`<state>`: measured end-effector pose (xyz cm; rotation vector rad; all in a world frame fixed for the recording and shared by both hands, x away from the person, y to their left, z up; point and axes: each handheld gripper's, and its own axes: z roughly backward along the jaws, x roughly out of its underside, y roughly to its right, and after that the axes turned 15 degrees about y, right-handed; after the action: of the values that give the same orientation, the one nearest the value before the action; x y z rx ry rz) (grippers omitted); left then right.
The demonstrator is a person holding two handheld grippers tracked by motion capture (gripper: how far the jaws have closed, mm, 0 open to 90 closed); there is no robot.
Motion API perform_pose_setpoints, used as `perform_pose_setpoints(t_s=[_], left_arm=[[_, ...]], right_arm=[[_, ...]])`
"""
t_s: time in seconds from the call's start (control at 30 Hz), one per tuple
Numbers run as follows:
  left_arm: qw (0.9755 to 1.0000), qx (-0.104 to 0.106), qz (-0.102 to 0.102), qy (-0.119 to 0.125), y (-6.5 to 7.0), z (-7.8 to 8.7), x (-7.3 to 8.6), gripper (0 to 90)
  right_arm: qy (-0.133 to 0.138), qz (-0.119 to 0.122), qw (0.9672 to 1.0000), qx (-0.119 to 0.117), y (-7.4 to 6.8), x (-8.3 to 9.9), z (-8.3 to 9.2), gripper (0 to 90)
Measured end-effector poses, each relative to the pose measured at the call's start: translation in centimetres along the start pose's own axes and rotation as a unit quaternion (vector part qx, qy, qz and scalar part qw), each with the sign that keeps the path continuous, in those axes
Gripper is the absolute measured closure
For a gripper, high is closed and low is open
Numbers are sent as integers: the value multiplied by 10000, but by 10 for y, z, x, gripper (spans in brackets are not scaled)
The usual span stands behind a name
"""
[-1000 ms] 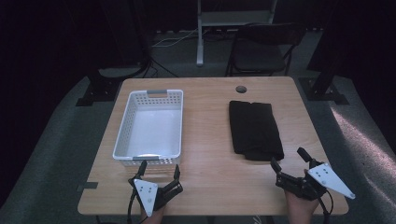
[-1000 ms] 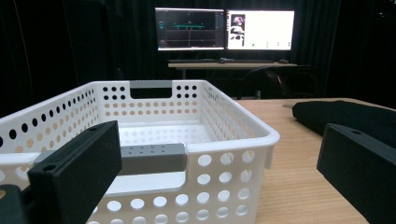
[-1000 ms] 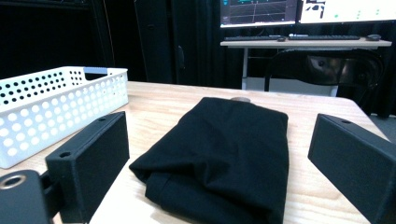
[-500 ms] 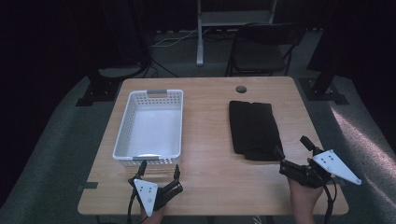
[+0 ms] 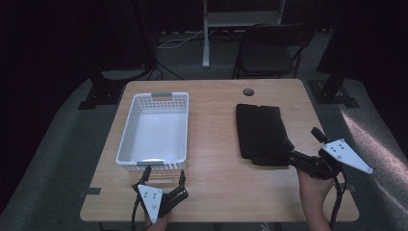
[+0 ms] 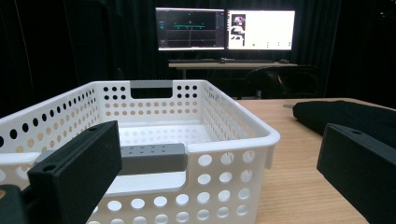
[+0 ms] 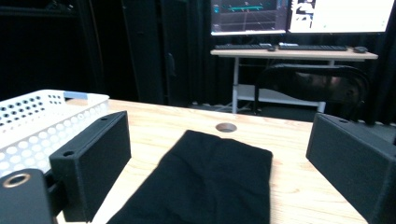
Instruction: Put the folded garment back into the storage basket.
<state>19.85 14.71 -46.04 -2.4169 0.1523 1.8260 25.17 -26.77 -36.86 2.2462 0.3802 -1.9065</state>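
A folded black cloth (image 5: 262, 130) lies on the right half of the desk (image 5: 216, 187), well apart from the empty white perforated basket (image 5: 129, 139) on the left. The right claw (image 5: 290, 152) sits at the cloth's near right corner, jaws spread wide. The left claw (image 5: 163, 174) rests just before the basket's near wall, jaws also apart.

Bare worktop (image 5: 214, 139) runs as a wide lane between the white basket (image 5: 154, 130) and the folded black cloth (image 5: 262, 130). The basket's near wall stands just ahead of the left gripper (image 5: 163, 185). The near worktop edge lies open.
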Motion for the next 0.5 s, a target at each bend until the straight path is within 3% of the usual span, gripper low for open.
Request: perform_pose_setpoints(t_s=[0.5], left_arm=[[10000,4,1,-3,0,0,0,7]], right_arm=[[-277,-224,9993,115,16,-6,-34,58]])
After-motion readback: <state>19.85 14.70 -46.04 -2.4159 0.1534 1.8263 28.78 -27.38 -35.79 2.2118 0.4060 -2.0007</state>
